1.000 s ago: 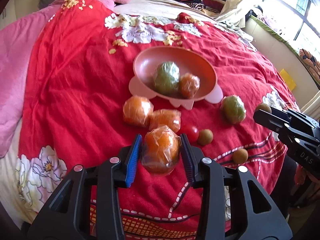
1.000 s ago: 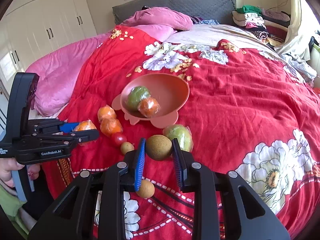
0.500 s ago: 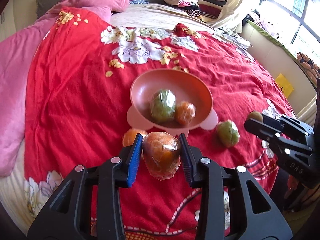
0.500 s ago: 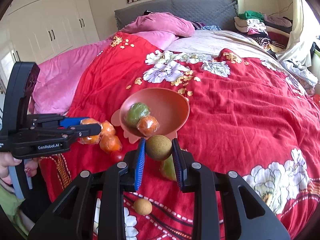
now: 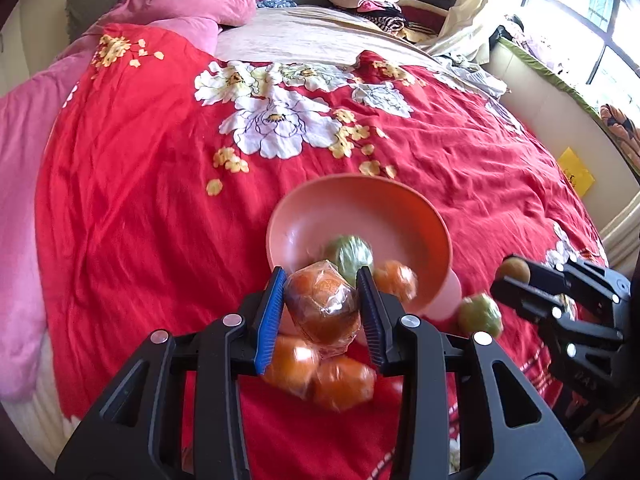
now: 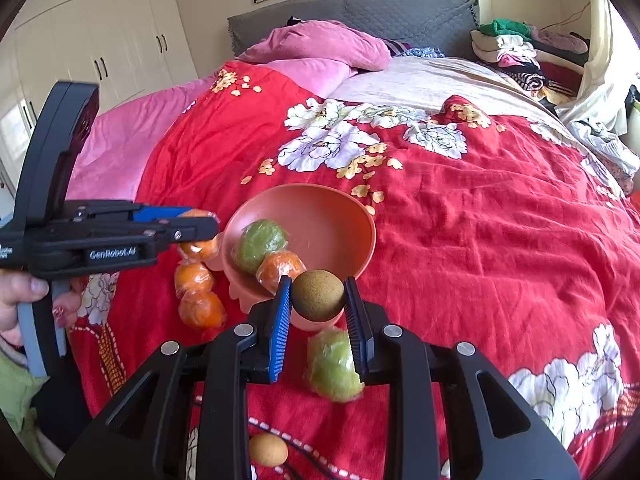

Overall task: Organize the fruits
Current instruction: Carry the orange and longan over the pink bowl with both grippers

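My left gripper point(image 5: 322, 304) is shut on a plastic-wrapped orange point(image 5: 322, 304), held just in front of the near rim of the pink bowl point(image 5: 356, 196). In the bowl lie a wrapped green fruit point(image 5: 349, 254) and a wrapped orange point(image 5: 394, 280). My right gripper point(image 6: 318, 304) is shut on a round brown fruit point(image 6: 318, 294), above the bowl's point(image 6: 336, 220) near edge. From the right wrist view the left gripper point(image 6: 200, 226) comes in from the left, beside the bowl. Two wrapped oranges point(image 5: 320, 376) lie on the red bedspread under the left gripper.
A wrapped green fruit point(image 6: 334, 366) and a small tan fruit point(image 6: 268, 450) lie on the bedspread point(image 6: 480, 240) near the right gripper. Pink pillows point(image 6: 316, 46) and folded clothes point(image 6: 508, 50) sit at the bed's far end. A hand point(image 6: 20, 296) holds the left gripper.
Both grippers have moved forward toward the bowl with their fruit. The loose oranges now lie under the left gripper, and the green fruit under the right one.
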Demonstrator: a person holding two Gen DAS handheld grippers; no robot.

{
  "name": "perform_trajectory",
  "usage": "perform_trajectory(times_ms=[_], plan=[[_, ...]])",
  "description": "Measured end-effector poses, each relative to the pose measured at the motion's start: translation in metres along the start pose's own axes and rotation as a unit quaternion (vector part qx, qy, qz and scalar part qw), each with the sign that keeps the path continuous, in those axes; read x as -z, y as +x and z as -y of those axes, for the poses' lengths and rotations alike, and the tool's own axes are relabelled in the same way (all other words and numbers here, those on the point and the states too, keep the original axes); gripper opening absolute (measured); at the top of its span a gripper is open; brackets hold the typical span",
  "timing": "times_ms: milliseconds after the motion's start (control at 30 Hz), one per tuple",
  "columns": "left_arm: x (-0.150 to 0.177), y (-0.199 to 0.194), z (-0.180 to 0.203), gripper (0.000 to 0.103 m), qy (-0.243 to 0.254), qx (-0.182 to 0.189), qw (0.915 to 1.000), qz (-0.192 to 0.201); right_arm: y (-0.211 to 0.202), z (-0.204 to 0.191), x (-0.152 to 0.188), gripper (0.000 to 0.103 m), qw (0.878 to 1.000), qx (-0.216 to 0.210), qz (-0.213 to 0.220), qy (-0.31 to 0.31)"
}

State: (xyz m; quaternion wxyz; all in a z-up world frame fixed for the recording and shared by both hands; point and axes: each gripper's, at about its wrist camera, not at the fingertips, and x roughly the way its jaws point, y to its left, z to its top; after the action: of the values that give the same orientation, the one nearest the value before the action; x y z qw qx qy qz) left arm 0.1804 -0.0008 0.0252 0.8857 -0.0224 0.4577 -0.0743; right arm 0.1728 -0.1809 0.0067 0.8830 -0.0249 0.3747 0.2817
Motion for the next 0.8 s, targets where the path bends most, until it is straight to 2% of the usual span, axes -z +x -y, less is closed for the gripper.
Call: perform_trajectory(times_ms=[367,800], plan=[[-0.032,0.034,-0.01,0.028,-0.003,-0.005,1.0,-0.004,0.027,0.003,-0.016,0.025,1.0,-0.004,-0.007,-0.007],[-0.038,0.065,-0.016,0.028,-0.024,0.018,0.9994,-0.017,0.054,0.006,-0.018,0.025,1.0,-0.006,-0.028,-0.007]])
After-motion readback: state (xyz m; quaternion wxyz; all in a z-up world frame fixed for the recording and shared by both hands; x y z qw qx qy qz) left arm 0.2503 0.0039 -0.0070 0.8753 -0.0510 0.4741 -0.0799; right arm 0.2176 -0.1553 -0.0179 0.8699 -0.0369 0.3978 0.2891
